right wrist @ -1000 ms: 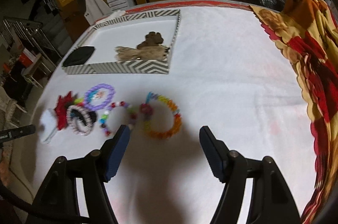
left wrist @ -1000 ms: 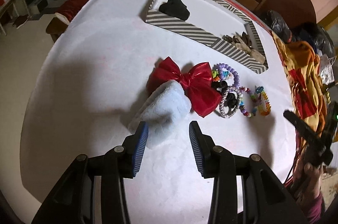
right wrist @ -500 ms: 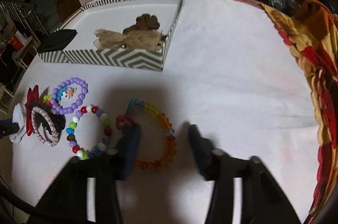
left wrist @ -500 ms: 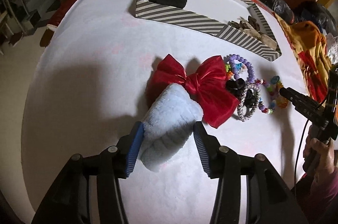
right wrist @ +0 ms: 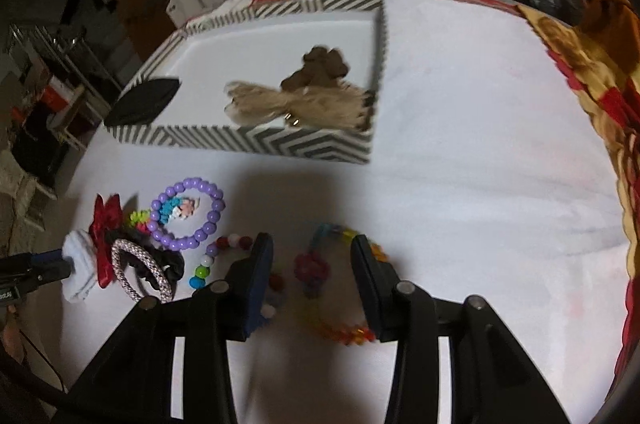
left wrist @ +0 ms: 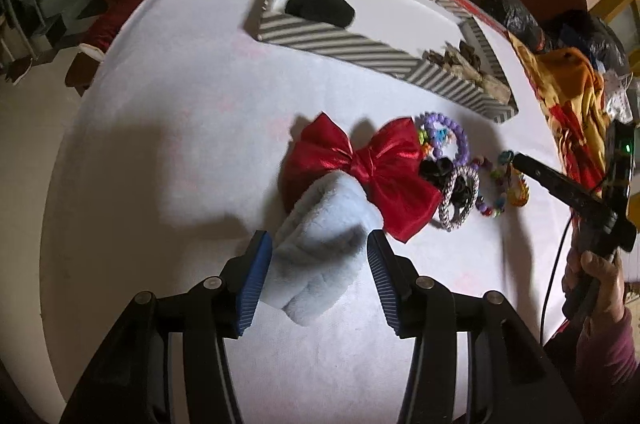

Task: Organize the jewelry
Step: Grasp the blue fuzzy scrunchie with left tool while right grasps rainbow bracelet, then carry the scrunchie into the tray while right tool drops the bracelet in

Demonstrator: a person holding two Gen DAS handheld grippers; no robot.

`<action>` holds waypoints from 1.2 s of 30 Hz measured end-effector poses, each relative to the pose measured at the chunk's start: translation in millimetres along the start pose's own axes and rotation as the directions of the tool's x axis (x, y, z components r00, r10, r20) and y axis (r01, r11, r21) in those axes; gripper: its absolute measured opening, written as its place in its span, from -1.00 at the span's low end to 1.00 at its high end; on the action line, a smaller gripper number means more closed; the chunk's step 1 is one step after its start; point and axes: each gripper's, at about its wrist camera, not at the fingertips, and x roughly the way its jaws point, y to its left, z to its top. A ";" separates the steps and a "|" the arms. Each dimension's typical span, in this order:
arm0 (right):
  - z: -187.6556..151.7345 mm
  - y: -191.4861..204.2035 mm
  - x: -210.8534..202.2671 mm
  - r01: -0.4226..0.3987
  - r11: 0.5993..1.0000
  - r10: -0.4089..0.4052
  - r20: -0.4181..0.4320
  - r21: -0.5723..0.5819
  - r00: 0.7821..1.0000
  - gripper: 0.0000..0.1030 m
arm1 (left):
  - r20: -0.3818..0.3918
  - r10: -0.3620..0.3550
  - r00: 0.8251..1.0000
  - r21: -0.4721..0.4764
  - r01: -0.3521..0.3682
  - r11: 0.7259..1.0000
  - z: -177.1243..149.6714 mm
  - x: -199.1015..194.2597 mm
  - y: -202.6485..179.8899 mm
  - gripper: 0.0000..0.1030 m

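White table (right wrist: 460, 184), blurred bracelet (right wrist: 332, 288) between fingers (right wrist: 366, 272)

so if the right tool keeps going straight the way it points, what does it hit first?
Most likely the orange bead bracelet: the right tool straddles it, pink charm between the fingers, none visibly touching. Below that, only the white tablecloth. Blur makes depth uncertain.

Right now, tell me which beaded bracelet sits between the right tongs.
The orange-and-yellow translucent bracelet with the pink flower charm; the right tongs straddle it. The purple bracelet and multicolour bracelet lie further left.
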 end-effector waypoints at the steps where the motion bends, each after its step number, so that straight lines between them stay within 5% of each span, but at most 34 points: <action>1: 0.1 1.1 4.6 0.001 1.000 -0.001 -0.005 -0.002 1.000 -0.18 | -0.007 0.009 1.000 0.013 -0.009 1.000 -0.7 3.5 -2.9 0.14; 2: 0.1 2.0 10.6 0.006 1.000 -0.006 -0.011 0.000 1.000 -0.19 | -0.012 0.020 1.000 0.025 -0.020 0.999 -0.9 7.2 -5.7 0.14; 5: -2.2 0.0 16.0 0.022 1.000 -0.022 0.009 0.012 1.000 -0.73 | -0.016 0.041 0.999 0.037 -0.041 0.998 -2.4 13.5 -10.4 0.14; 6: -2.3 -2.4 17.4 0.011 1.000 -0.011 -0.004 0.025 1.000 -0.75 | -0.008 0.042 0.999 0.039 -0.042 0.998 -3.2 12.9 -10.8 0.12; 8: -4.1 -6.4 14.5 -0.014 0.999 0.014 0.007 0.042 1.000 -0.85 | 0.005 0.036 0.999 0.035 -0.036 0.999 -4.7 11.7 -9.7 -0.17; 12: -6.5 -12.5 -9.6 -0.072 0.995 0.068 0.055 0.073 0.996 -0.89 | 0.013 0.014 1.000 0.004 -0.014 1.000 -5.7 2.2 -8.3 -0.43; 25: 25.0 0.1 -93.2 -0.164 0.986 0.157 0.212 0.016 0.964 -0.89 | 0.167 0.010 0.986 0.042 -0.017 0.999 34.7 -62.5 -53.3 -0.44; 36: 60.0 13.1 -90.4 -0.188 0.982 0.184 0.232 -0.003 0.955 -0.89 | 0.215 0.047 0.976 0.060 -0.061 0.996 86.2 -59.3 -76.1 -0.44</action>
